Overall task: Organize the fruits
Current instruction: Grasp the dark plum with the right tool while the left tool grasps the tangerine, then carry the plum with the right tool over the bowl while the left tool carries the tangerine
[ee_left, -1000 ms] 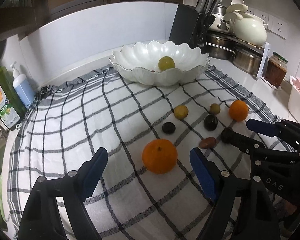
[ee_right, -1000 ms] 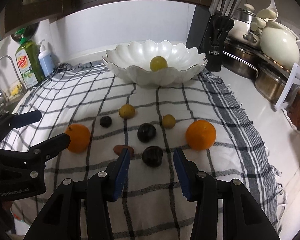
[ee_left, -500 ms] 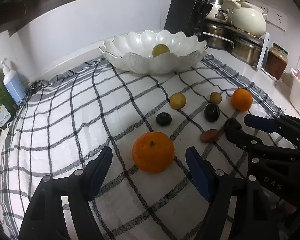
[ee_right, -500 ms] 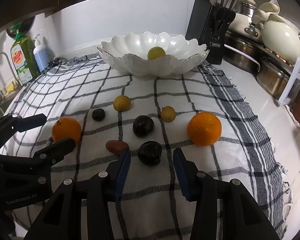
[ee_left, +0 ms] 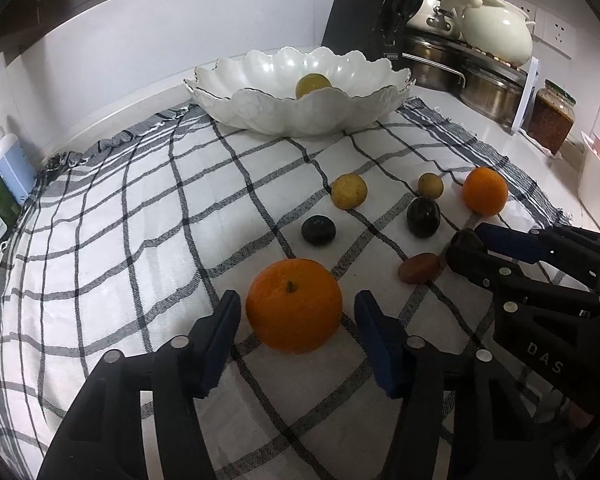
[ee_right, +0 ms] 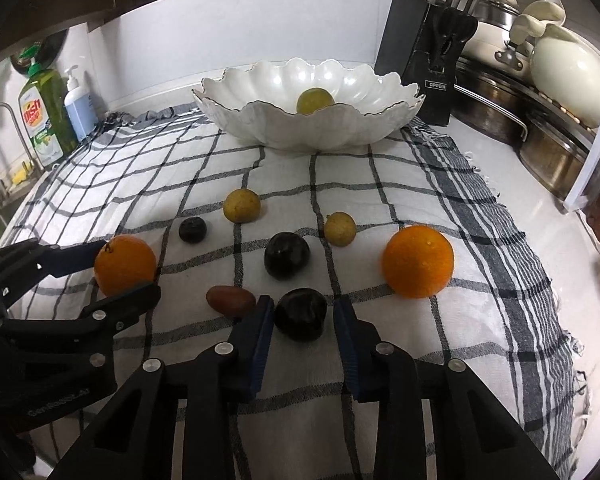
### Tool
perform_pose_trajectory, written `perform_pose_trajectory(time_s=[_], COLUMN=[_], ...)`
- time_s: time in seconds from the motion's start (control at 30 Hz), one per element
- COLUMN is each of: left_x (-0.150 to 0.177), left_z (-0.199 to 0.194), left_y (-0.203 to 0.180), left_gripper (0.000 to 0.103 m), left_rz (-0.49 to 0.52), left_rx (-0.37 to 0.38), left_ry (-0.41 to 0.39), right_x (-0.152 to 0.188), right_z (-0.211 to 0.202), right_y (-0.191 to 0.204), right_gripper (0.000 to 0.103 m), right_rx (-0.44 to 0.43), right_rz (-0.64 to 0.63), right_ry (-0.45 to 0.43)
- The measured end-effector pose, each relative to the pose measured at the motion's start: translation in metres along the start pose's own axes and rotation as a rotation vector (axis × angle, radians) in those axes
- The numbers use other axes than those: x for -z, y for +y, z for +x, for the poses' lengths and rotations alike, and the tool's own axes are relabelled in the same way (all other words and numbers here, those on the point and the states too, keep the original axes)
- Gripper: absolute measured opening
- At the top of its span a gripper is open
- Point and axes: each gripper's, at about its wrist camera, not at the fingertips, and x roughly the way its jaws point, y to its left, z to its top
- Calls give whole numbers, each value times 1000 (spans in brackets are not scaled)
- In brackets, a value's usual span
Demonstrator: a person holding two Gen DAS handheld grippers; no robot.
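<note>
left gripper (ee_left: pixel 298 324) closing around near orange (ee_left: pixel 294 305), right gripper (ee_right: pixel 303 322) closing around dark plum (ee_right: pixel 301 313), neither gripped yet; scalloped white bowl (ee_right: pixel 260 128) holds one green fruit (ee_right: pixel 315 100); seven remain outside it.

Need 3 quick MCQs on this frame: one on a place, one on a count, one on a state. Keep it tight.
1. Where is the round yellow-green fruit?
A. on the checked cloth
B. in the white scalloped ceramic bowl
C. beside the knife block

2. How many round oranges lie on the black-and-white checked cloth?
A. one
B. two
C. three

3. What state is the stemmed orange in?
A. resting on the cloth
B. lifted clear of the cloth
C. cut in half

Answers:
1 B: it shows above the bowl's rim, inside it.
2 B: the stemmed orange, plus the second orange on the other side.
3 A: it sits whole on the cloth between the left tool's closing jaws, with gaps on both sides.
</note>
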Motion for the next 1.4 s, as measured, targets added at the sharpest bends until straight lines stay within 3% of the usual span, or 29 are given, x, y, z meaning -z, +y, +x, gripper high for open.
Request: perform_pose_trajectory(time_s=[0.13, 0.7, 1.4], left_x=[0, -4, -53], left_z=[0, -19, -71], left_y=[0, 6, 14], left_gripper=[47, 46, 46], left_rz=[0, -74, -48], left_rx=[-11, 35, 4], left_ry=[-5, -7, -217], right_x=[1, -8, -52], right_z=[0, -23, -69], right_y=[1, -1, -5], right_gripper=[28, 28, 28], right_rx=[-2, -34, -40], right_rz=[-7, 21, 40], right_ry=[-3, -58, -242])
